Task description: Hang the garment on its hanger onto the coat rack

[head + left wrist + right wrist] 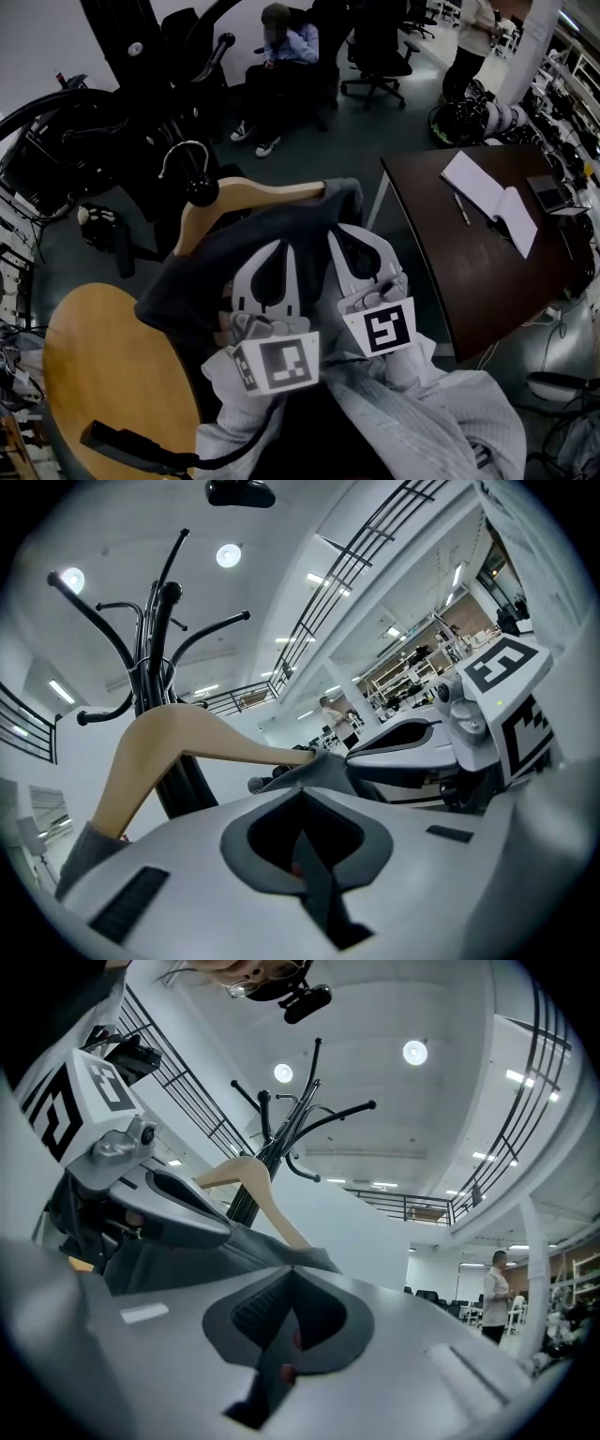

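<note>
1. Here, the left gripper (283,247) and right gripper (336,232) sit side by side, both clamped on the dark garment (216,267). They pinch cloth only, so it may slip from the pads.
2. The wooden hanger (253,192) lies under that cloth with one arm bare. When lifted it could tilt and shed the garment toward the round wooden table (103,375).
3. Its metal hook (183,150) hangs free beyond the jaws, and a swing there would spoil the aim.
4. The coat rack (155,649) stands further off, apart from the hook. Its arms are crowded, so the hook could catch the wrong one.
</note>
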A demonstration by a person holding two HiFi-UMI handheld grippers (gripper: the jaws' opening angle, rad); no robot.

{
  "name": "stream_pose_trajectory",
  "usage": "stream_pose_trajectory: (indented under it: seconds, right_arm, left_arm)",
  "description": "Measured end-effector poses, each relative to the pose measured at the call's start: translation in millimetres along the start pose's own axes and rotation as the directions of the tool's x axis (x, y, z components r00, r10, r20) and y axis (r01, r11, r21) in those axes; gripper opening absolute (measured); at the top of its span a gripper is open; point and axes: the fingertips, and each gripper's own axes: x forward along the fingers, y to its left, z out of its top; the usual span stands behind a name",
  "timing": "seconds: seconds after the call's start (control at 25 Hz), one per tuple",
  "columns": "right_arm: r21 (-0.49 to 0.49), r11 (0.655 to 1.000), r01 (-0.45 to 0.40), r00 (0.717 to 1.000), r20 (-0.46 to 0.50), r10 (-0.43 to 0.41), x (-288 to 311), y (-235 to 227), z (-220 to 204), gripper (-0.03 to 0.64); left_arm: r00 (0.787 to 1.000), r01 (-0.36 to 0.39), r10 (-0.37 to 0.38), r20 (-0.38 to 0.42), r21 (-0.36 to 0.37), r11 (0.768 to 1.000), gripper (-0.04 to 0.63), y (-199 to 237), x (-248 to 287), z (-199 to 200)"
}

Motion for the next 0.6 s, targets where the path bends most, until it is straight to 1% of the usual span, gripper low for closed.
stream_pose_trajectory:
  seconds: [0.2,0.36,0.6]
  right_arm:
    - [-0.007,1.0,-0.029,1.0,-0.003,0.029,5,3,2,0.0]
    - [-0.014,0.999,-0.039,0.999,0.003,0.039,5,7,2,0.0]
    - [-0.022,0.997,-0.075,0.997,-0.002,0.075,9,12,-2,0.0]
  left_arm:
    - [1.0,-0.003,0.003,-0.016,0.017,1.0,0.005,2,5,2]
    - [1.0,0.002,-0.001,-0.024,0.03,1.0,0.005,1,5,-1]
    - [0.999,0.01,-0.008,-0.039,0.038,0.999,0.005,1,9,-7]
